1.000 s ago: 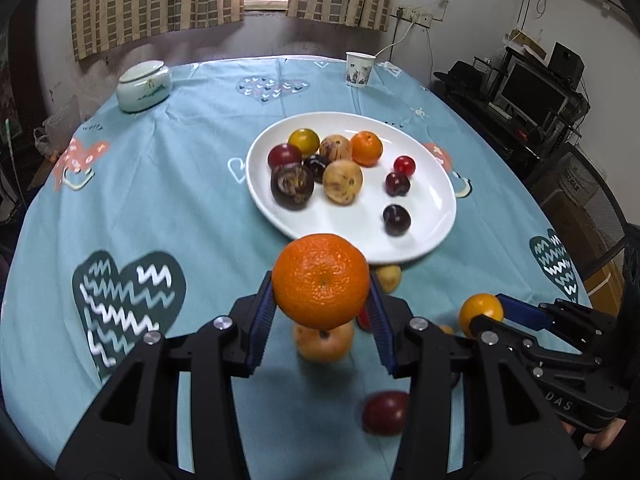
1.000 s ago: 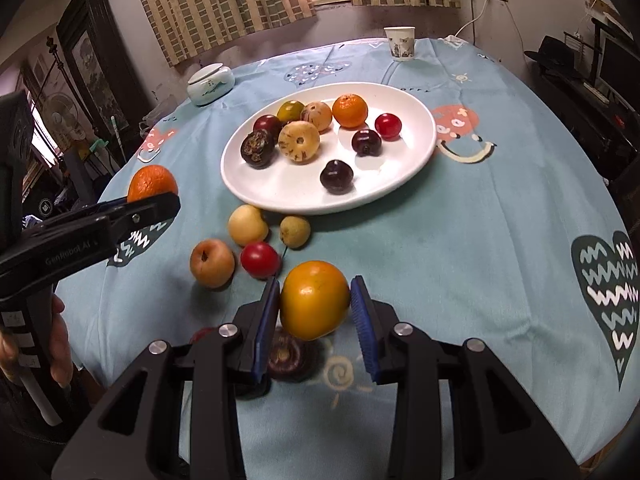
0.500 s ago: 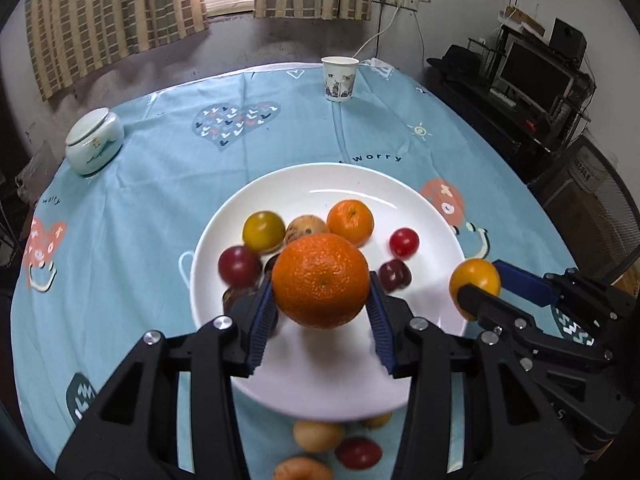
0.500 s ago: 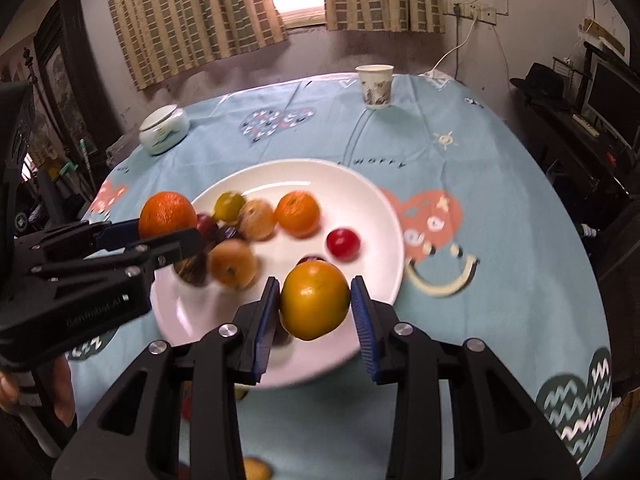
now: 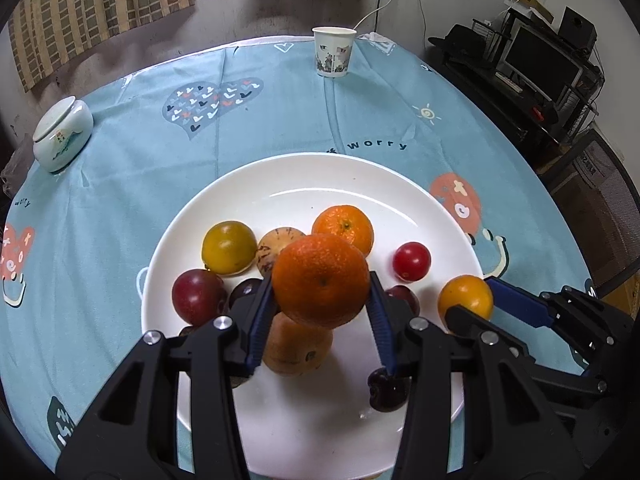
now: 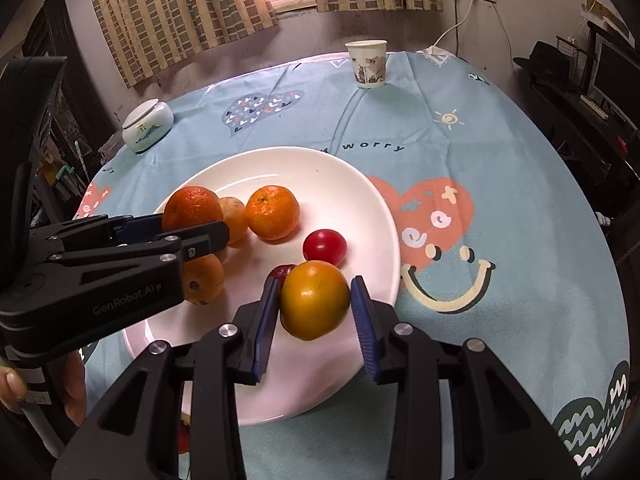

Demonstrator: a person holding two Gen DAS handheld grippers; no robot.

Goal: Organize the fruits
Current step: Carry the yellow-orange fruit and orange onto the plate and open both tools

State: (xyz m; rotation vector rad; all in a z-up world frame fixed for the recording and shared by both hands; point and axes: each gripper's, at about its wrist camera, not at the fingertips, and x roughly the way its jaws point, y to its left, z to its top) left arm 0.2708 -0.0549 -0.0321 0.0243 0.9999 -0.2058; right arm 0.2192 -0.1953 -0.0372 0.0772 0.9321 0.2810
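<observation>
A round table under a light-blue cloth printed with hearts (image 5: 280, 120) carries a wide white ceramic plate (image 5: 320, 176), the landmark here. Over the plate's middle, the left gripper (image 5: 320, 312) is clamped on a bright orange mandarin (image 5: 320, 286), held clear above the fruit lying there. At the plate's right edge, the right gripper (image 6: 316, 312) grips a round yellow-orange fruit (image 6: 314, 300) between its blue pads.

On the plate lie a second mandarin (image 5: 344, 226), a yellow-green round fruit (image 5: 228, 246), a dark red plum (image 5: 198, 296) and a small red cherry-like fruit (image 5: 412, 261), the last nearest the right rim. Beyond the plate's far rim stands a white paper cup (image 5: 334, 52); far off its left side sits a small lidded white ceramic jar (image 5: 60, 132).
</observation>
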